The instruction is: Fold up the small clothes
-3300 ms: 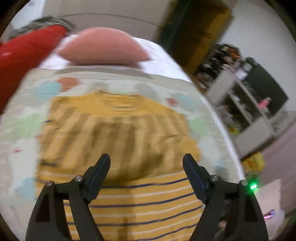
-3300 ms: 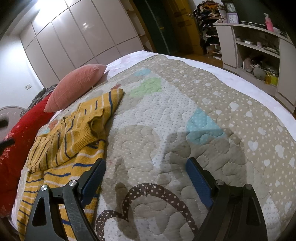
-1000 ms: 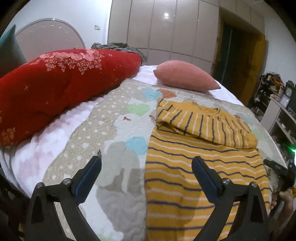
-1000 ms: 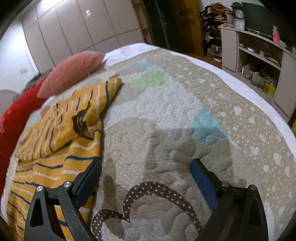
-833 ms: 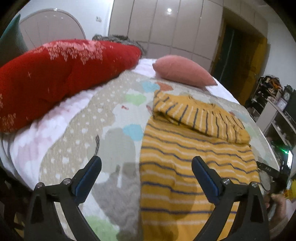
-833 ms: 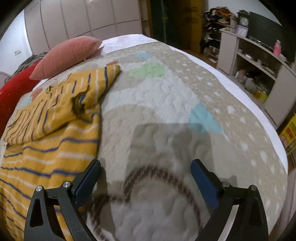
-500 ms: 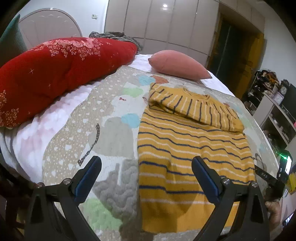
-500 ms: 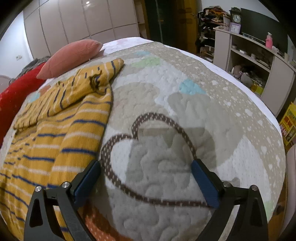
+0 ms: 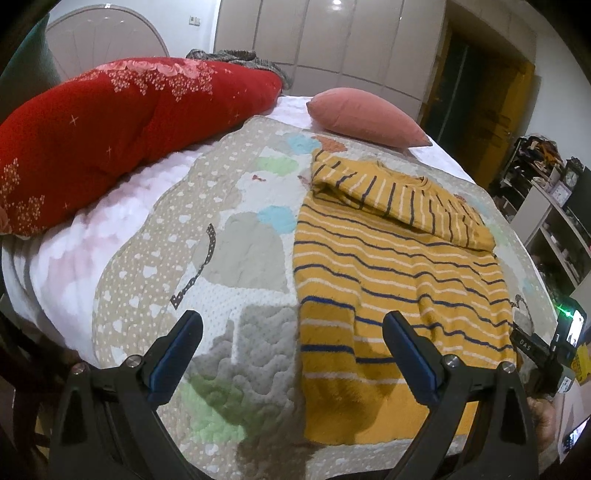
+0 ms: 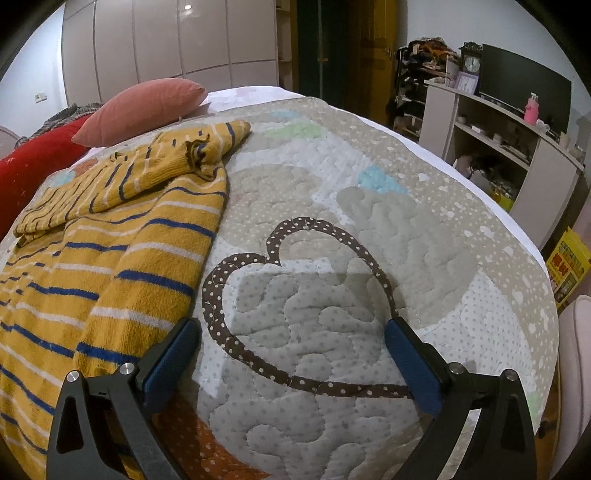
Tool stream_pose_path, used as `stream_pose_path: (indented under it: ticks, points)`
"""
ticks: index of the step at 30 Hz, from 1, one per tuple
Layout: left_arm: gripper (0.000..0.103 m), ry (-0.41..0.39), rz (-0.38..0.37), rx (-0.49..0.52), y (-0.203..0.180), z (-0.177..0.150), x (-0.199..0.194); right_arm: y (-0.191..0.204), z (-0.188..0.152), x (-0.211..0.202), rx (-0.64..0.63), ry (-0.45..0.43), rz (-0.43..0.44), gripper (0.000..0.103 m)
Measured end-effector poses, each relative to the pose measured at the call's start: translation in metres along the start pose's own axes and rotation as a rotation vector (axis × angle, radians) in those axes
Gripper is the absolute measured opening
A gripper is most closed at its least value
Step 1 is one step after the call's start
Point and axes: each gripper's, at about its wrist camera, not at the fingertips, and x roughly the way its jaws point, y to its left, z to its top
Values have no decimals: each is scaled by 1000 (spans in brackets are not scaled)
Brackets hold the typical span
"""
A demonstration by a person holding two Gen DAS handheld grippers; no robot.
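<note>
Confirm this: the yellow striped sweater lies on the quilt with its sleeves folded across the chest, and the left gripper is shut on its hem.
Not quite. In the left wrist view the left gripper is open above the yellow striped knitted sweater, gripping nothing. The rest holds: sleeves folded across the chest, sweater flat on the patchwork quilt.

Warm indoor light from ceiling spots (image 9: 336, 2) reaches you; soft shadows fall on the quilt (image 10: 332, 229) between your fingers; sharp focus, fisheye-bent edges, dark corners.
</note>
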Motion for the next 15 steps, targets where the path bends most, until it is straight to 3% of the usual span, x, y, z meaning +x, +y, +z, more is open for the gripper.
stream_pose_path:
  ticks: [15]
  points:
    - [97,39,-2,-40,13,-6,10,1,-4,-2,3,-29,-13,102]
